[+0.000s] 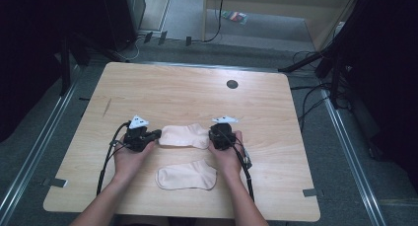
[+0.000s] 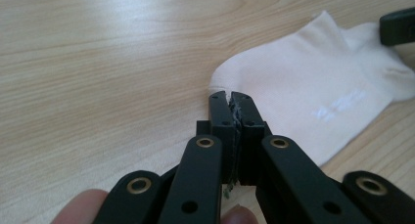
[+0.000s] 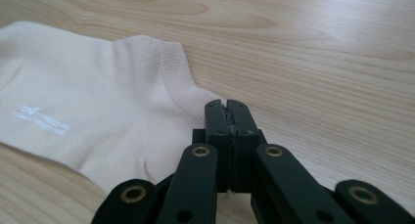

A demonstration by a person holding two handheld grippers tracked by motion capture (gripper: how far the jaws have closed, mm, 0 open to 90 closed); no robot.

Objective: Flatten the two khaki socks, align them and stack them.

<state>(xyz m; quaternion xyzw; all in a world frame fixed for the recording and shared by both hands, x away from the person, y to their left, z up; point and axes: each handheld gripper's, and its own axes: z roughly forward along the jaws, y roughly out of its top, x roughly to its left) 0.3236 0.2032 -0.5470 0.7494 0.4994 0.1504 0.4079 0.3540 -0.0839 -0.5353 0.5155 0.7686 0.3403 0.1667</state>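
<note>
- Starting at the left, the left gripper (image 1: 156, 134) sits in the person's left hand (image 1: 129, 156), low over the wooden table (image 1: 187, 93), its tips aimed right at the toe end of the far sock (image 1: 186, 135).
- In the left gripper view, that gripper's (image 2: 230, 98) jaws are pressed together with a sliver of pale fabric seeming to show in the seam; the tips meet the sock's (image 2: 303, 94) rounded edge, so it looks pinched on that end.
- The far sock lies flat, stretched left to right between the two grippers, a faint white mark printed on it.
- Just nearer the person, a second sock (image 1: 186, 175) lies flat between the two forearms, apart from the first one and touched by neither tool.
- Over on the right, the right gripper (image 1: 211, 136) in the right hand (image 1: 227, 157) meets the far sock's cuff end.
- The right gripper view shows its (image 3: 228, 106) jaws squeezed tight at the ribbed cuff corner of the sock (image 3: 88, 111); whether cloth sits between them I cannot tell.
</note>
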